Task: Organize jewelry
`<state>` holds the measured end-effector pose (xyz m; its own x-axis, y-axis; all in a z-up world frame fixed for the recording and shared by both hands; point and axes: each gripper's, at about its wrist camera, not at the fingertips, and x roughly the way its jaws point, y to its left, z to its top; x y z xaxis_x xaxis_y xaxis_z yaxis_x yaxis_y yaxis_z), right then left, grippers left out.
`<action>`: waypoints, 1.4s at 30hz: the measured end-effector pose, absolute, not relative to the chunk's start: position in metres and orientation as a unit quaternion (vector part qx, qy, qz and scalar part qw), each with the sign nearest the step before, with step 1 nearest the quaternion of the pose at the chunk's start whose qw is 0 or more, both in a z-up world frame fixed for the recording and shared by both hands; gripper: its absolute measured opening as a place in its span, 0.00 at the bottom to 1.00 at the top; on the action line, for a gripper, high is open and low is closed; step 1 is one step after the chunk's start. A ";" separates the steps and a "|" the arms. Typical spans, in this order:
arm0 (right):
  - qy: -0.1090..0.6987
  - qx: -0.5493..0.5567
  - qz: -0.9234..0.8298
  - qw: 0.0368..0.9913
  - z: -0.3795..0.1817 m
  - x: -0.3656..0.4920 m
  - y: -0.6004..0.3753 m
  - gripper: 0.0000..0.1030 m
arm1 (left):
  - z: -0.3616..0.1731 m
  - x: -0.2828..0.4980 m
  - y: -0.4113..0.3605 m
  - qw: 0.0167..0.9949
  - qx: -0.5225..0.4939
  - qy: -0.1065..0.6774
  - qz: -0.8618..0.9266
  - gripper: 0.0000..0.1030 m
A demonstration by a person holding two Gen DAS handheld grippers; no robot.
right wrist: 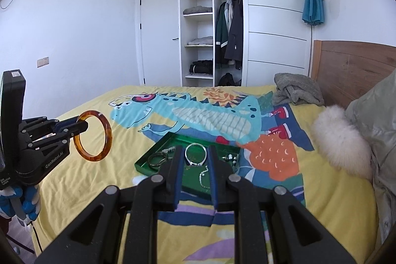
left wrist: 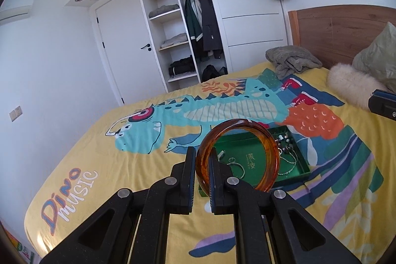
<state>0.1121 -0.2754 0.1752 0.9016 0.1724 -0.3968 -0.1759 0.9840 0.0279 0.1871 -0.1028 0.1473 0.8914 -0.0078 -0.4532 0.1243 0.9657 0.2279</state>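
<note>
Looking over the bed [right wrist: 104,105], I see the green tray [right wrist: 158,152] of jewelry on it. My left fingers [left wrist: 201,160] clamp the amber bangle [left wrist: 237,155] above it; my right fingers [right wrist: 195,160] pinch a silver ring-bracelet [right wrist: 195,154].

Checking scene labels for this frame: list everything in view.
Bed: 1, yellow dinosaur cover, foreground
Tray: 1, green, on bed
Amber bangle: 1, in left gripper, above bed
Silver bangle: 1, seemingly gripped by right gripper, over tray
Other jewelry: several, silver/dark, in tray
Cloth: 1, grey, near headboard
Cushion: 1, white, fluffy, right
Wardrobe: 1, white, open, back wall
Left gripper: 1, black, shut
Right gripper: 1, black, over tray
</note>
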 end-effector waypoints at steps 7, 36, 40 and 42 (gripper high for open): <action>0.216 0.001 0.090 0.972 0.161 0.201 -0.278 0.17 | 0.107 0.274 -0.114 0.952 0.120 0.281 -0.036 0.09; 0.416 -0.006 0.092 0.905 -0.067 0.357 -0.280 0.17 | -0.073 0.417 -0.176 0.886 0.123 0.443 -0.056 0.09; 0.417 -0.007 0.092 0.904 -0.071 0.358 -0.280 0.18 | -0.079 0.418 -0.173 0.882 0.114 0.455 -0.056 0.10; 0.418 -0.011 0.091 0.904 -0.071 0.359 -0.280 0.18 | -0.079 0.419 -0.173 0.881 0.113 0.456 -0.056 0.11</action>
<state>0.3588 -0.2799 -0.0714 0.6342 0.1560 -0.7573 -0.1738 0.9831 0.0570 0.4187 -0.1729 -0.0794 0.5785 0.0046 -0.8157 0.2006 0.9685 0.1476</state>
